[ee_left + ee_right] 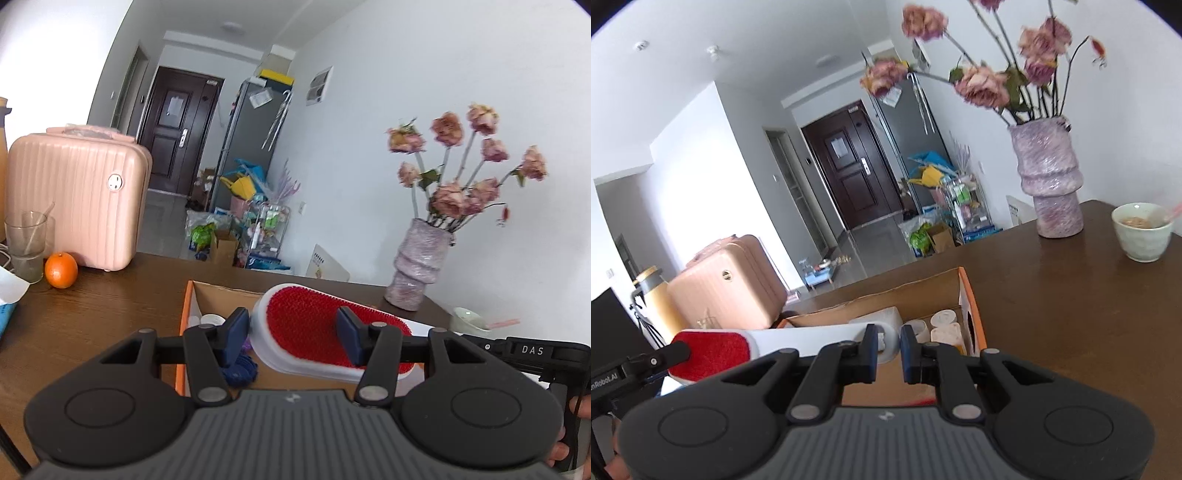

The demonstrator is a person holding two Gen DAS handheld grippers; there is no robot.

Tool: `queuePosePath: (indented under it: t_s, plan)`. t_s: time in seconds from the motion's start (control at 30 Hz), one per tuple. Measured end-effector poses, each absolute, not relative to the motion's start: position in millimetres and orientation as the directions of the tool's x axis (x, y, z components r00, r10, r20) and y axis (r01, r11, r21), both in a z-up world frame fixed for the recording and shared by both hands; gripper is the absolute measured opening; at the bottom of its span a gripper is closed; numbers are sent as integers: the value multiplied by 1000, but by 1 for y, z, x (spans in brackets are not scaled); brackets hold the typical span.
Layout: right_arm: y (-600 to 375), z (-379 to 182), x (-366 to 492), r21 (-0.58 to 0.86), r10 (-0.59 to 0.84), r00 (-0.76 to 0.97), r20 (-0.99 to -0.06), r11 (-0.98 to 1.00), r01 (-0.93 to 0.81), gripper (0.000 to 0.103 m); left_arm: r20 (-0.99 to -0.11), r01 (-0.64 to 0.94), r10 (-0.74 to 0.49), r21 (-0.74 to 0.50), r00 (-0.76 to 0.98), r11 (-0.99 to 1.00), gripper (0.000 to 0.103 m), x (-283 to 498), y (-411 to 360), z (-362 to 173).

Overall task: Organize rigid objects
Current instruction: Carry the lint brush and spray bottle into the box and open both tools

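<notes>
A lint brush (306,306) with a red bristle face and a white body hangs over an open cardboard box (192,295) with an orange rim. My left gripper (293,336) is shut on the brush head, one pad on each long side. In the right wrist view the brush's red head (709,350) is at the left. Its white handle (812,338) runs right to my right gripper (888,347), which is shut on the handle's end. The box (967,295) lies below and holds white rolls (945,321) and a blue item (240,369).
On the brown table (110,314) stand a pink suitcase (77,199), an orange (61,269) and a glass (26,243) at the left. A purple vase (1052,184) of dried flowers and a pale bowl (1141,236) are at the right. Beyond the far edge is a cluttered floor.
</notes>
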State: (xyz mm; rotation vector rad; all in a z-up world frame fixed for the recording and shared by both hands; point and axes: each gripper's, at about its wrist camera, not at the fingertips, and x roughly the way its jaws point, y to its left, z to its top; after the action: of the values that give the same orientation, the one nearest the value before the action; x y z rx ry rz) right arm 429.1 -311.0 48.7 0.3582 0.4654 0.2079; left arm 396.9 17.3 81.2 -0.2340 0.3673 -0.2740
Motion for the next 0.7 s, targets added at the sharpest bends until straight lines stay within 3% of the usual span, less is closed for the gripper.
queuePosePath:
  t_s: [0.13,0.27,0.53,0.7]
  plan:
    - [-311,37,468,399,301,830,-470,911,-105,13,-390,194,-304,-297,869,935,53,432,22,69]
    - [-316,19,502,431,326,752,-573,900,-62,13,-522,152,-315,-331,793,931,53,467,26,48]
    - [-294,3,519,293,272,666,-695,952,-82,15,-656,132,-252,-227,711,965,50,488,20,23]
    - [-285,-3,518,272,271,650,-710,957,-102,16,-666,140,-199,-143,718,980,46,486,14,19]
